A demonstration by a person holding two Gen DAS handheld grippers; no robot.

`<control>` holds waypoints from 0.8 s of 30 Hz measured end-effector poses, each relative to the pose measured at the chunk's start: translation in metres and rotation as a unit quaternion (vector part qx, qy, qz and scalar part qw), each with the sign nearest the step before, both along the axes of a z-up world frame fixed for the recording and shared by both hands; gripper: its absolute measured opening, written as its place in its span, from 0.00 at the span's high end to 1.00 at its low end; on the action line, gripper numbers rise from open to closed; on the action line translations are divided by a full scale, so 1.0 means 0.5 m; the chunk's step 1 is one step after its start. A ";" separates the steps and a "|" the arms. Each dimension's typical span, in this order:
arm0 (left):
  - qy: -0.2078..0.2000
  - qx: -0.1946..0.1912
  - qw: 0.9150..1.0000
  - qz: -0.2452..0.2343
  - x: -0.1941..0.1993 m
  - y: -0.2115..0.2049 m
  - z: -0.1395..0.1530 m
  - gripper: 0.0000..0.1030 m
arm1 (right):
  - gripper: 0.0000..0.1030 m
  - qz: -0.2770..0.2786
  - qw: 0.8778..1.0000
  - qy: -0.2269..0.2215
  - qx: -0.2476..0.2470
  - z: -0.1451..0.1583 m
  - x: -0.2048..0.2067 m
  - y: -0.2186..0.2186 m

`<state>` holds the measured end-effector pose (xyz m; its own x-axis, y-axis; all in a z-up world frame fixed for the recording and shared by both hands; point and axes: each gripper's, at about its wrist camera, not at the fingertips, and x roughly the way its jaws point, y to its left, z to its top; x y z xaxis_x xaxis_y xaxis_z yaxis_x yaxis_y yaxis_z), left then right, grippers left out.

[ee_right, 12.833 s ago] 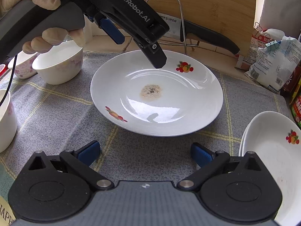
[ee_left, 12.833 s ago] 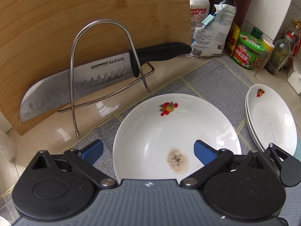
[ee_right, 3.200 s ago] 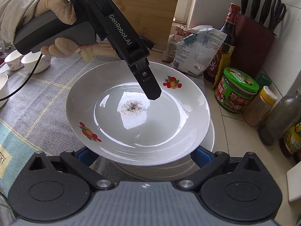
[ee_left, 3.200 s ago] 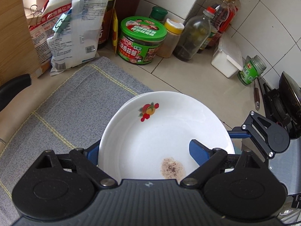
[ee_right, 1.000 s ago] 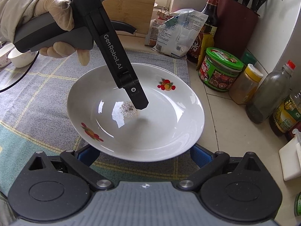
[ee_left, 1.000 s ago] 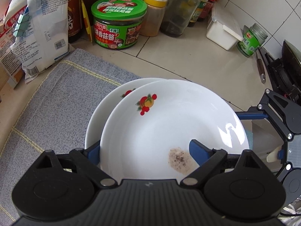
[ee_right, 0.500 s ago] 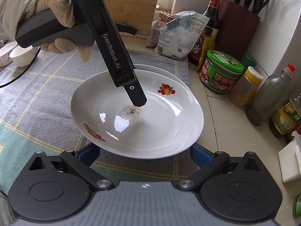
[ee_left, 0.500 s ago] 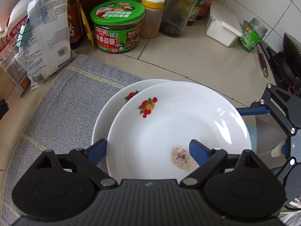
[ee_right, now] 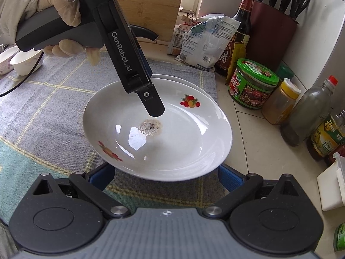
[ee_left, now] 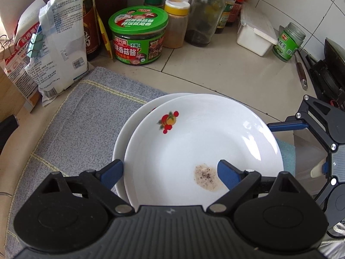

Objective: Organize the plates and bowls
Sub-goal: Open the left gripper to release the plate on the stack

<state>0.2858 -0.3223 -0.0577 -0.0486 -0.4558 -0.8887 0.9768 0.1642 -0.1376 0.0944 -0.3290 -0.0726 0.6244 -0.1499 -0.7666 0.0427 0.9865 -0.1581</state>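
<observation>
A white plate (ee_left: 202,142) with a fruit print and a brown speckled stain lies on top of a second white plate (ee_left: 120,142), shifted right of it. It also shows in the right wrist view (ee_right: 172,138), with the lower plate's rim (ee_right: 194,86) behind. My left gripper (ee_left: 170,172) is open, one finger over the plate by the stain, the other outside the rim; it shows from the right wrist view (ee_right: 151,105). My right gripper (ee_right: 166,177) is open and empty at the plate's near edge.
The plates sit at the right end of a grey checked mat (ee_left: 82,120). Jars, bottles and bags (ee_left: 138,36) stand behind on the tiled counter. Small white bowls (ee_right: 23,62) sit far left. A knife block (ee_right: 273,26) stands by the wall.
The stained plate has come down onto the lower plate and my left gripper has opened, its left finger now outside the rim. The right gripper stayed open near the plate's edge.
</observation>
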 end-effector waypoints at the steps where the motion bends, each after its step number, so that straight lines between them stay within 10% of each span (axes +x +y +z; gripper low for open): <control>1: -0.007 -0.003 1.000 0.000 -0.002 0.003 0.002 0.09 | 0.00 0.001 1.000 0.000 0.001 0.000 0.000 0.000; 24: -0.114 -0.137 0.981 0.073 -0.103 0.147 0.118 0.04 | 0.00 -0.033 0.999 -0.038 0.009 0.018 0.012 0.003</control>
<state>0.2342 -0.2486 0.0014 0.2204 -0.6662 -0.7125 0.9563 0.2913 0.0234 0.1005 -0.3272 -0.0636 0.6697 -0.1797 -0.7205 0.1198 0.9837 -0.1339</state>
